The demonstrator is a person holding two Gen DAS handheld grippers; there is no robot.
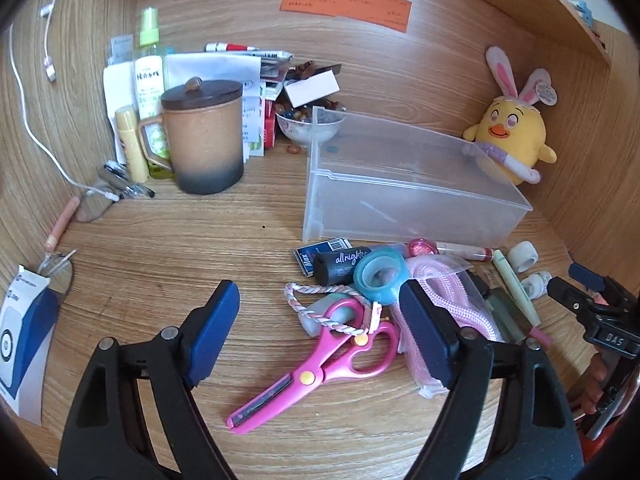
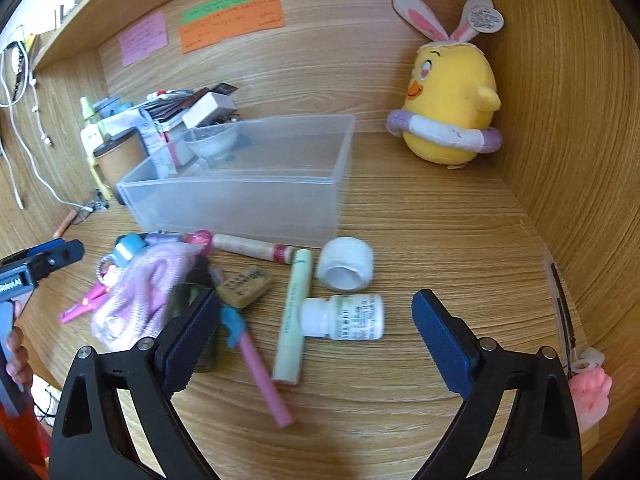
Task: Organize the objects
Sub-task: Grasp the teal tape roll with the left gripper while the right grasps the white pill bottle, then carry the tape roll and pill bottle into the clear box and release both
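A clear plastic box (image 1: 400,184) (image 2: 240,200) stands empty on the wooden desk. Before it lies a heap of small items: pink scissors (image 1: 320,364) (image 2: 80,308), a teal tape roll (image 1: 380,276), a black tube (image 1: 340,266), and pink rope in a bag (image 1: 452,300) (image 2: 136,292). My left gripper (image 1: 318,300) is open, low over the scissors and a braided cord (image 1: 320,318). My right gripper (image 2: 316,304) is open too. A white bottle (image 2: 344,316) and a pale green pen (image 2: 294,320) lie between its fingers. A white tape roll (image 2: 346,264) sits just beyond.
A brown lidded mug (image 1: 204,136), bottles, papers and a bowl (image 1: 308,126) crowd the back left. A yellow plush chick (image 1: 512,132) (image 2: 448,104) stands in the back right corner. Glasses (image 1: 96,204) and a blue-white carton (image 1: 24,340) lie at left. Wooden walls enclose the desk.
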